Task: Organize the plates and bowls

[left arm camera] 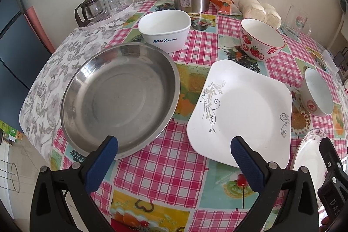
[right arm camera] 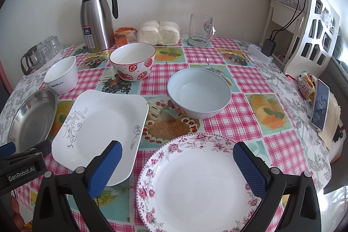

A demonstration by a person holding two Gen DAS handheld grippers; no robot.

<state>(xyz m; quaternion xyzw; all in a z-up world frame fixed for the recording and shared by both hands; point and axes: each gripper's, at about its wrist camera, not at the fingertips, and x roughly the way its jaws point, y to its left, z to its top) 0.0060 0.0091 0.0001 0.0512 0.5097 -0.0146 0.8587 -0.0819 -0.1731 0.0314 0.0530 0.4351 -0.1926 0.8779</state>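
On the checked tablecloth (right arm camera: 217,127), plates and bowls, all apart, nothing stacked yet.

Far left: a steel plate (left arm camera: 119,99), round and shiny. Just past its far rim, a white square bowl (left arm camera: 165,29).

Low over the near table edge, the left gripper (left arm camera: 174,156). Jaws wide apart, holding nothing. Steel plate rim right at the left blue finger (left arm camera: 102,166). Corner of the white square plate (left arm camera: 241,112) at the other finger.

In the middle, that square plate, flat, with grey vines. Behind it, a strawberry bowl (right arm camera: 132,62). A little more to the right, a pale blue bowl (right arm camera: 199,92).

Near right: a flowered round plate (right arm camera: 195,184), straight ahead of the right gripper (right arm camera: 177,166) and just under it. Jaws wide apart there too, empty, one finger on each side of the plate's top rim.

Probably the first step, nothing moved into a pile. Right gripper nearest the flowered plate, left gripper nearest the steel plate. Round plates, so no long way to line up, only a rim to pinch. Thin, flat rims, maybe slippery.

At the back, not part of the job: a steel jug (right arm camera: 97,21) and a glass mug (right arm camera: 200,29).
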